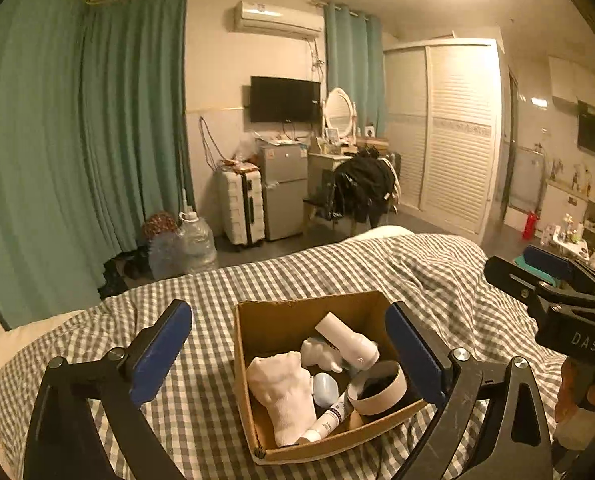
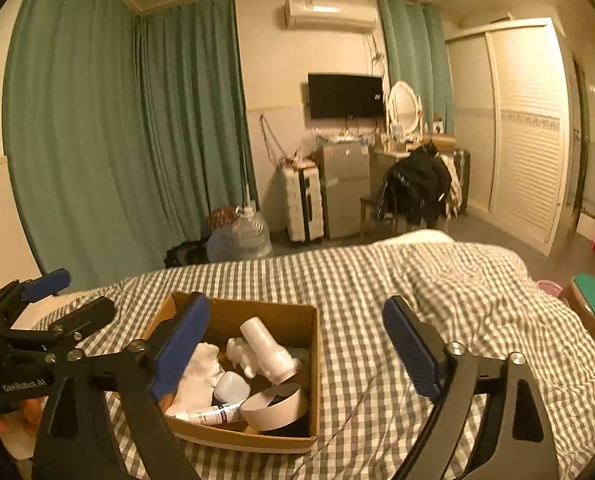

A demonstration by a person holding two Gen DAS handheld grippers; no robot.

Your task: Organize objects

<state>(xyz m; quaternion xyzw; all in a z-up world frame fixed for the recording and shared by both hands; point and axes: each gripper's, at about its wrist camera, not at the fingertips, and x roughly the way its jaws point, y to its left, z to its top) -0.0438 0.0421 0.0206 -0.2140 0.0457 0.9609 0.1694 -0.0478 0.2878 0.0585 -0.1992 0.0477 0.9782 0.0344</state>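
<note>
A cardboard box (image 1: 281,312) sits on the checked bedspread (image 1: 201,300), filled with white odds and ends: a bottle (image 1: 347,340), a plaster torso (image 1: 285,392), a small tube (image 1: 329,420) and a tape roll (image 1: 377,392). The left gripper (image 1: 289,344) hangs above it with jaws spread wide and nothing between them; the box lies below the gap, toward the pad at 3 o'clock. The right gripper (image 2: 297,344) is likewise released and empty, the box under its pad at 9 o'clock, bare bedding beneath the rest of the gap.
</note>
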